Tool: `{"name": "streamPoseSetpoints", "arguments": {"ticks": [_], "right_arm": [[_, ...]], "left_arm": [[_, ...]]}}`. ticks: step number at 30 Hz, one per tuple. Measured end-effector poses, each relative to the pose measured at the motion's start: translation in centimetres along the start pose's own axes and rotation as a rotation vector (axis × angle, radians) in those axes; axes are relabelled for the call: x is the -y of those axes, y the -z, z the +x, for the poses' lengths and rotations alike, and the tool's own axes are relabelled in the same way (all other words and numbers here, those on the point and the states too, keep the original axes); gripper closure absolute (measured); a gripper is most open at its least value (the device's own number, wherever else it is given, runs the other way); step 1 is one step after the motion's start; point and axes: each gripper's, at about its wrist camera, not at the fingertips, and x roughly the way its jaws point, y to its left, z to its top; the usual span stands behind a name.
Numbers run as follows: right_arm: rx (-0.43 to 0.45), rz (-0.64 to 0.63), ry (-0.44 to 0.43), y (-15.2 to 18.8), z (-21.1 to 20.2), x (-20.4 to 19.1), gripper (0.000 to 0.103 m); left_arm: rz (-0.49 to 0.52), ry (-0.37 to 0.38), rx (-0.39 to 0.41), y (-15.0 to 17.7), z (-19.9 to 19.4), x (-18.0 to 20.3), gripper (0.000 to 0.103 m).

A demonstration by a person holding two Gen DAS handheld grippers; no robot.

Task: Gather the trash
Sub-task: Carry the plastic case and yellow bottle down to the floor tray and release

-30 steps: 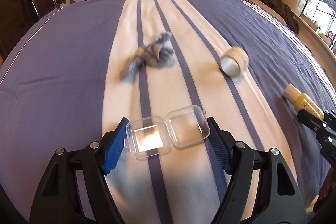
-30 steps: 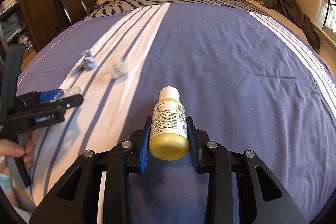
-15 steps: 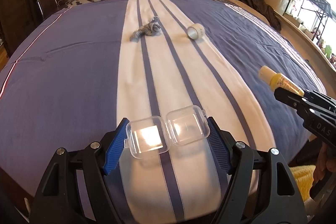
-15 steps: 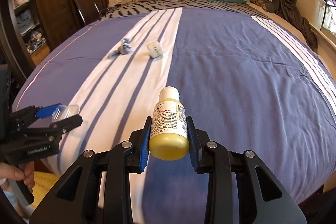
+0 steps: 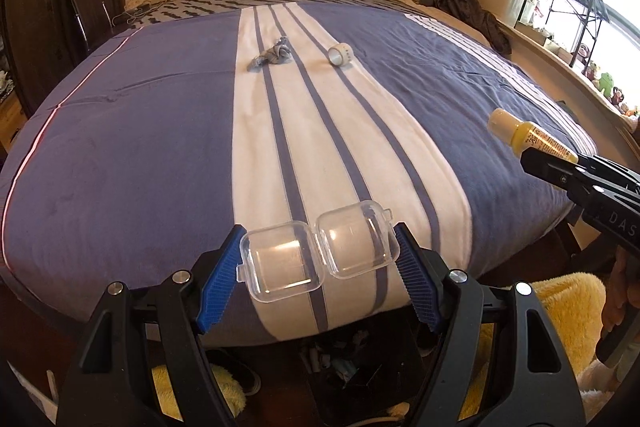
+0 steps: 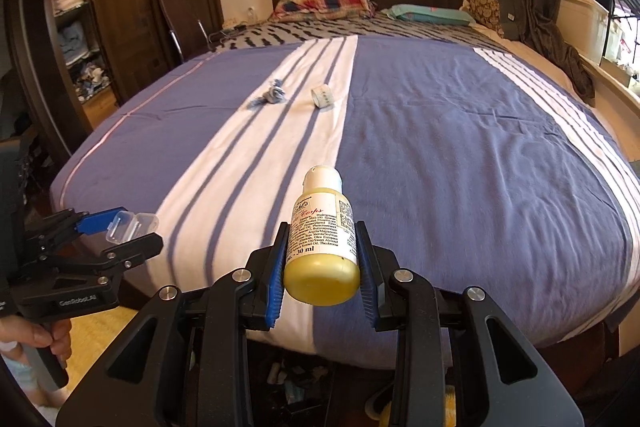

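Both hands full right now: left gripper (image 5: 318,263) clamped on the open clear plastic case (image 5: 318,257), right gripper (image 6: 322,259) squeezing the little yellow bottle (image 6: 323,239), both hovering off the near edge of the bed (image 6: 460,147). I'd keep both squeezes steady till I find a bin. Compared with a second back I've pulled away; crumpled rag (image 5: 271,55) and tape roll (image 5: 340,54) look far off.
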Motion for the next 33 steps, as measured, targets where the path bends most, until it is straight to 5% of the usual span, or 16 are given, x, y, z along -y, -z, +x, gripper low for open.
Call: {"name": "streamPoseSetpoints", "arguments": {"ticks": [14, 33], "right_arm": [[-0.052, -0.016, -0.038, 5.5, -2.8, -1.2, 0.071], [-0.339, 0.009, -0.045, 14.2, 5.0, -2.3, 0.071]], "left_arm": [[0.028, 0.033, -0.013, 5.2, -2.7, 1.8, 0.033], [-0.022, 0.051, -0.296, 13.9, 6.6, 0.3, 0.033]]}}
